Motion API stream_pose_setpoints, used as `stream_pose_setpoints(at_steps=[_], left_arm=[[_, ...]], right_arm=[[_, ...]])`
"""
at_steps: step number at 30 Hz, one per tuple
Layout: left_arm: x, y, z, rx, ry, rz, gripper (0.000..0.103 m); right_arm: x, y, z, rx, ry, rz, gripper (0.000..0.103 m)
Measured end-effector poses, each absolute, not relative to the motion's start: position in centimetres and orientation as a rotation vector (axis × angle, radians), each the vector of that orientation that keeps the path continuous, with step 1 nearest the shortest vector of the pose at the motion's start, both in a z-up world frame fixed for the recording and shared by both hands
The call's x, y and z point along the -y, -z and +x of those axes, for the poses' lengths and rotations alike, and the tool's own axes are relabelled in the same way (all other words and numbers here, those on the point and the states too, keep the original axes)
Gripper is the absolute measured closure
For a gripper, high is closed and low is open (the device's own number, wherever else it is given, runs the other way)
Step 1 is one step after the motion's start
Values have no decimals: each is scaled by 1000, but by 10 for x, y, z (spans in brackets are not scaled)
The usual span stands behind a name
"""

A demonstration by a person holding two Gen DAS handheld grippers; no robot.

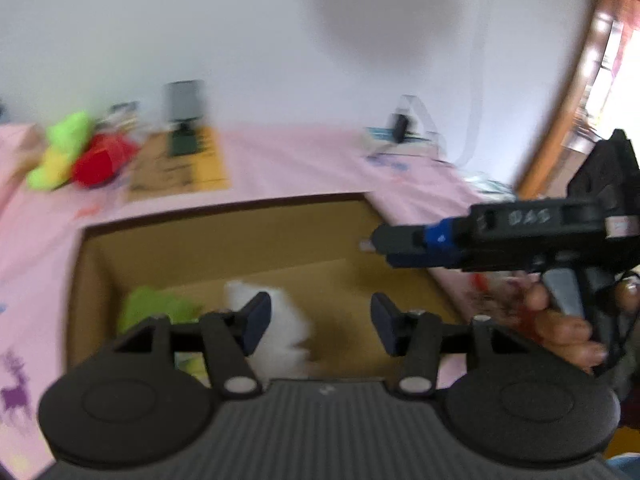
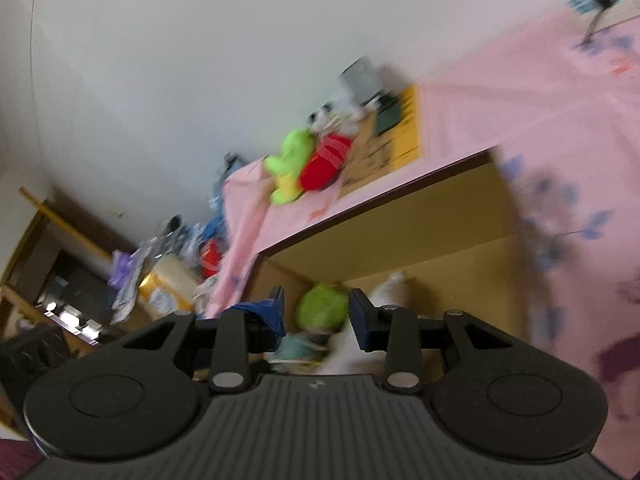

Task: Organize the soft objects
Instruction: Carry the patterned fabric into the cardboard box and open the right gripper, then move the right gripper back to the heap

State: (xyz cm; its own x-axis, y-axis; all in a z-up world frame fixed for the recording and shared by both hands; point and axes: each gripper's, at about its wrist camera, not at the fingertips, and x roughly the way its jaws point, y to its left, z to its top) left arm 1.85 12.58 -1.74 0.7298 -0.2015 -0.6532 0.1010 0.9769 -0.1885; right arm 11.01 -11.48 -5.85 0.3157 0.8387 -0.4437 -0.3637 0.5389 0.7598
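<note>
On the far left of the pink patterned cloth (image 1: 304, 160) covering the counter, a neon-green plush toy (image 1: 60, 152) lies touching a red plush toy (image 1: 100, 164), with a flat yellow-and-brown cardboard sheet (image 1: 180, 168) just beside them and a dark phone stand (image 1: 184, 120) upright on it. Nearer the camera sits an open brown cardboard box (image 1: 240, 240), which holds a lime-green soft toy (image 1: 156, 308) in its left corner and a fluffy white soft toy (image 1: 280, 328) beside it. The left hand-held gripper (image 1: 320, 324) hangs over the box with its fingers wide apart, gripping nothing. To the right, the right hand-held gripper (image 1: 370, 245) reaches across the box's right edge, a bare hand (image 1: 560, 328) wrapped around its handle. Its own camera (tilted and badly blurred) shows that gripper (image 2: 316, 316) parted and empty above the same green toy (image 2: 322, 306) and white toy (image 2: 390, 290), while the neon-green (image 2: 290, 164) and red (image 2: 326, 162) plush toys rest beyond the box's far wall (image 2: 400, 220).
</note>
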Motion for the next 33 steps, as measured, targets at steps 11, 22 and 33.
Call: stream_pose_setpoints(at_steps=[11,22,33], left_arm=[[21,34,53,-815,573,-8,46],[131,68,69,-933,752,71,42],[163,82,68,-988,688,105,39]], right_arm=[[285,67,74,-881,-459,559,83],[372,86,45,-935,-262,445,83],[415,109,43,-1030,-252,333,81]])
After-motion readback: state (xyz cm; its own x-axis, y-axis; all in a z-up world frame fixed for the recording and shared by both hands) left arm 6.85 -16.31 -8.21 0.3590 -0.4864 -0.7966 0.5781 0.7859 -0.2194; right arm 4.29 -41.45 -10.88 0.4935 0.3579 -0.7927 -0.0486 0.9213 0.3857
